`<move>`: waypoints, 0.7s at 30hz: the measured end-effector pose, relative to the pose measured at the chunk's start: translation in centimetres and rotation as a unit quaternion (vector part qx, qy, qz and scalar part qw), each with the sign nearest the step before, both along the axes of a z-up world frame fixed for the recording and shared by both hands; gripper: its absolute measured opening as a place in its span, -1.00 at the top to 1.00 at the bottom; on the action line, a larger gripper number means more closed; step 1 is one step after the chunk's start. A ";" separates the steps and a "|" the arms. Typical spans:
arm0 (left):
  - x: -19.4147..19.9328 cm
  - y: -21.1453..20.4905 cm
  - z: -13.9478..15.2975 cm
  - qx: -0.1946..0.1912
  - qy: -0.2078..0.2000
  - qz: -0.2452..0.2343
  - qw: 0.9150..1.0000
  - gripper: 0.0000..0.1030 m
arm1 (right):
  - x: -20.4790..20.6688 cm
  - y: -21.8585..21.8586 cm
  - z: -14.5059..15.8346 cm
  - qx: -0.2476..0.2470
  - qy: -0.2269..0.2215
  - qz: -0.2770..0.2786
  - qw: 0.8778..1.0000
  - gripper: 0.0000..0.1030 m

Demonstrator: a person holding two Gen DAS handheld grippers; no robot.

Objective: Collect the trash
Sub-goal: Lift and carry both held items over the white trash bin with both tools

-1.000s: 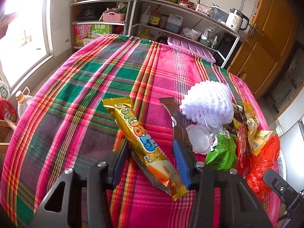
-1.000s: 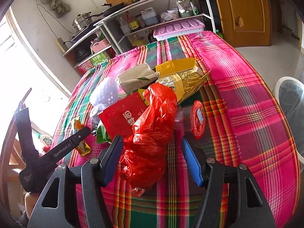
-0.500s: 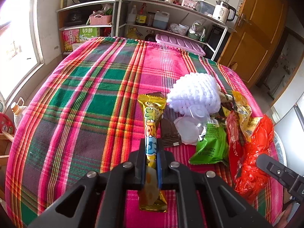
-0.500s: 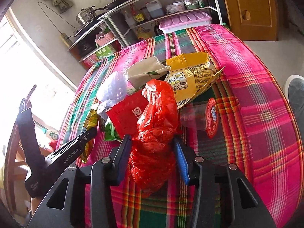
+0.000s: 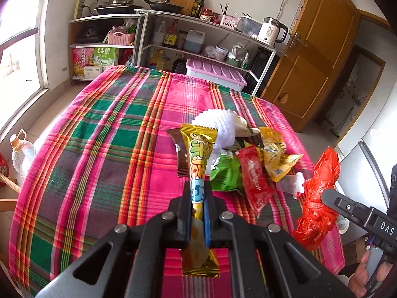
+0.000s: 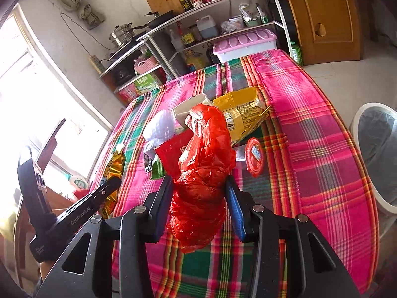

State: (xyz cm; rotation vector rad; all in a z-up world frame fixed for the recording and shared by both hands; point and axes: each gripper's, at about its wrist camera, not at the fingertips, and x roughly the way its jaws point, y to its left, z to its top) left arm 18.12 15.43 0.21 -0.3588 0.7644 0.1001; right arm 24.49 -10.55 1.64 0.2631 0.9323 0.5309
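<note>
My left gripper (image 5: 197, 196) is shut on a long yellow snack wrapper (image 5: 197, 159) and holds it lifted above the plaid tablecloth (image 5: 104, 134). My right gripper (image 6: 199, 190) is shut on a crumpled red plastic bag (image 6: 203, 168), also lifted; the bag shows in the left wrist view (image 5: 318, 198) too. On the table lie a white foam net (image 5: 220, 121), a brown wrapper (image 5: 180, 154), a green packet (image 5: 227, 173), a red packet (image 5: 255, 176), a yellow packet (image 6: 244, 111) and a red-lidded cup (image 6: 255, 155).
A white trash bin (image 6: 377, 149) with a dark liner stands on the floor right of the table. Kitchen shelves (image 5: 173, 32) and a pink-lidded box (image 5: 214, 73) are behind the table. A wooden door (image 5: 312, 57) is at the back right.
My left gripper closed on the yellow wrapper and lifted it off the cloth. My right gripper closed on the red bag and raised it.
</note>
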 end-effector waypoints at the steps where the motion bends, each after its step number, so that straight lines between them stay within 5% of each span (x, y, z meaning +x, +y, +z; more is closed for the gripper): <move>1: -0.2 -0.5 0.4 0.000 -0.004 -0.005 1.000 0.84 | -0.1 -0.5 0.3 0.001 -0.002 -0.003 1.000 0.16; 9: 0.6 -6.8 3.0 -0.002 -0.030 -0.074 0.997 0.84 | -0.4 -6.1 1.7 0.000 -0.020 -0.044 0.999 0.16; 21: 6.1 -18.3 3.3 -0.021 -0.034 -0.200 0.979 0.84 | 1.4 -18.2 0.8 -0.024 -0.017 -0.148 0.989 0.16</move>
